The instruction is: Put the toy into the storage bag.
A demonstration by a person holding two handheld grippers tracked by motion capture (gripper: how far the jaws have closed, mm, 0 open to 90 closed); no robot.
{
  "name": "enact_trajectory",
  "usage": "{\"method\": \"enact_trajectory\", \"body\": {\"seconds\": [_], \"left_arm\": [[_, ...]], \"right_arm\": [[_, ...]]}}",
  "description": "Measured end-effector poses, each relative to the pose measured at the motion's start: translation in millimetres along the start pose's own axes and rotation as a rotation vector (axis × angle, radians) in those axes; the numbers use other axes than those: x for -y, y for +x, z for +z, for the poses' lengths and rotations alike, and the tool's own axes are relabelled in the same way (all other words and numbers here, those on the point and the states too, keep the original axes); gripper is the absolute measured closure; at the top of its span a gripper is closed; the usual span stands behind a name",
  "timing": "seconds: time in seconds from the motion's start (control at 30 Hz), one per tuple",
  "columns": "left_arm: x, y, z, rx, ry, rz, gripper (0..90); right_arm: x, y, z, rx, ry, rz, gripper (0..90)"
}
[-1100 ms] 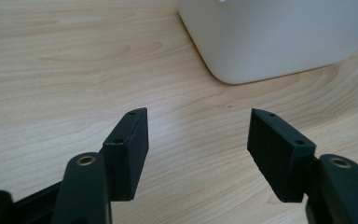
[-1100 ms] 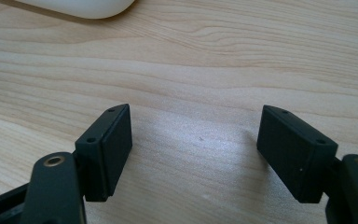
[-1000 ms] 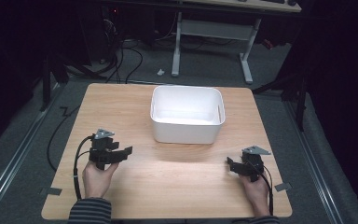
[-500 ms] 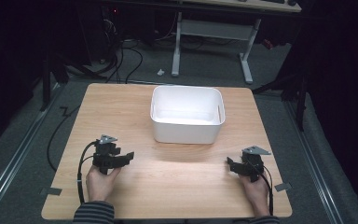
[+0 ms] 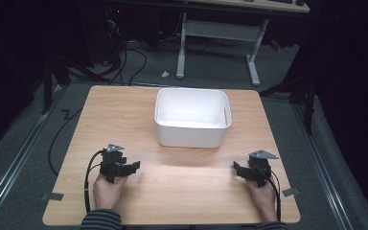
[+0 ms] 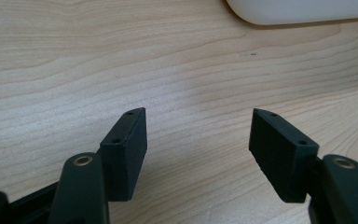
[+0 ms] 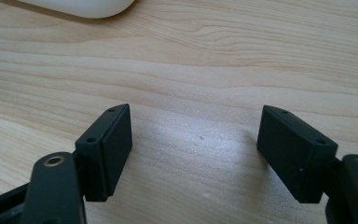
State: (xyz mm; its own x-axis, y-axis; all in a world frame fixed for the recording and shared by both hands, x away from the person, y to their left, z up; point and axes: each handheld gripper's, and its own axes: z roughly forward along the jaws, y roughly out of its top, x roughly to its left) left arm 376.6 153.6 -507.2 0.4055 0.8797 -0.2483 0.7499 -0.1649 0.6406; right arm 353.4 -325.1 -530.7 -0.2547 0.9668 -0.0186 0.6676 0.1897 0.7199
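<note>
high view: a white plastic bin (image 5: 192, 117) sits empty at the wooden table's (image 5: 124, 110) far middle, with the left gripper (image 5: 135, 166) and right gripper (image 5: 236, 167) resting well short of it. left gripper view: jaws wide apart, nothing held. right gripper view: the same. the bin looks light, rigid and smooth; its rim is probably the best hold.

tub (image 5: 192, 118) mid-table (image 5: 124, 110), far half

A white tub (image 5: 192, 116) sits toward the far side of the wooden surface (image 5: 172, 201). Each hand holds a tool, left tool (image 5: 133, 166) and right tool (image 5: 236, 168), well apart near the front edge.
</note>
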Motion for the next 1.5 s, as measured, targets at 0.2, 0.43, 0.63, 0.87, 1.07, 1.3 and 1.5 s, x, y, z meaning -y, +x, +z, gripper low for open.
{"method": "enact_trajectory", "body": {"seconds": [0.2, 0.43, 0.63, 0.87, 1.07, 1.3, 1.5], "left_arm": [[2.4, -3.9, 7.7, -0.026, 0.007, 0.023, 34.7], [3.0, -9.8, 17.3, -0.046, 0.01, 0.05, 33.1], [2.1, -15.3, 24.5, -0.067, -0.011, 0.076, 32.7], [2.3, -19.1, 29.6, -0.102, -0.036, 0.103, 31.6], [3.4, -23.2, 34.4, -0.131, -0.055, 0.14, 30.2], [7.6, -26.9, 41.5, -0.163, -0.106, 0.172, 25.7], [7.8, -26.9, 41.6, -0.163, -0.108, 0.17, 25.6]], "right_arm": [[0.1, 0.1, 0.0, 0.0, 0.0, 0.0, 26.8], [0.1, 0.0, -0.1, 0.0, 0.0, -0.001, 26.8], [0.1, 0.0, 0.0, 0.001, 0.0, -0.001, 26.8], [0.1, 0.1, 0.0, 0.0, 0.0, 0.0, 26.8], [0.1, 0.0, -0.1, 0.0, 0.0, -0.001, 26.8], [0.1, 0.1, 0.0, 0.0, 0.0, 0.0, 26.8], [0.1, 0.1, 0.0, 0.0, 0.0, 0.0, 26.8]]}}
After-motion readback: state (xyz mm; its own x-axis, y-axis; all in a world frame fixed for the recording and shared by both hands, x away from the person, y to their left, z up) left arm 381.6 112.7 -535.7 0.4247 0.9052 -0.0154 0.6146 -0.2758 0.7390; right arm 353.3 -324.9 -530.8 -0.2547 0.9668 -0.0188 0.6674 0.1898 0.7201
